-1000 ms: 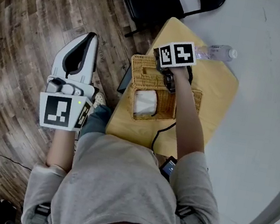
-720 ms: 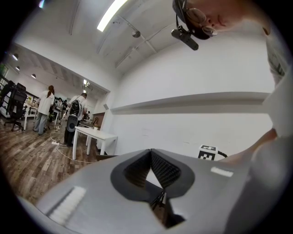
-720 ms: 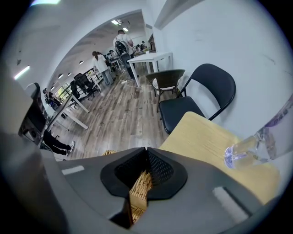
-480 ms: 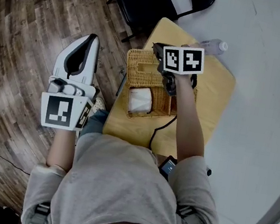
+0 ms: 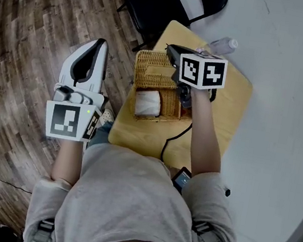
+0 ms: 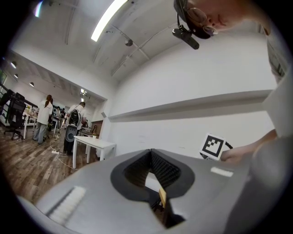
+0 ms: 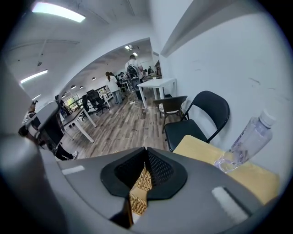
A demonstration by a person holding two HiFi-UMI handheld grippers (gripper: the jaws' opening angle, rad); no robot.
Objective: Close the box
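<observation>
Wicker made up the box (image 5: pixel 171 102), which sat on the small wooden table (image 5: pixel 222 112) near its left edge. Its lid (image 5: pixel 152 68) lay toward the table's far corner, and a white bundle (image 5: pixel 147 102) showed inside. The right gripper (image 5: pixel 173 49) reached over the table to the lid's far edge. The left gripper (image 5: pixel 98 41) hung over the floor, off the table's left side. A bottle (image 5: pixel 222 44) lay at the table's far edge, with a black chair (image 5: pixel 160 3) beyond it.

From the left gripper view, its jaws met and held nothing.

From the right gripper view, its jaws were almost together, pinching the lid's woven edge.
</observation>
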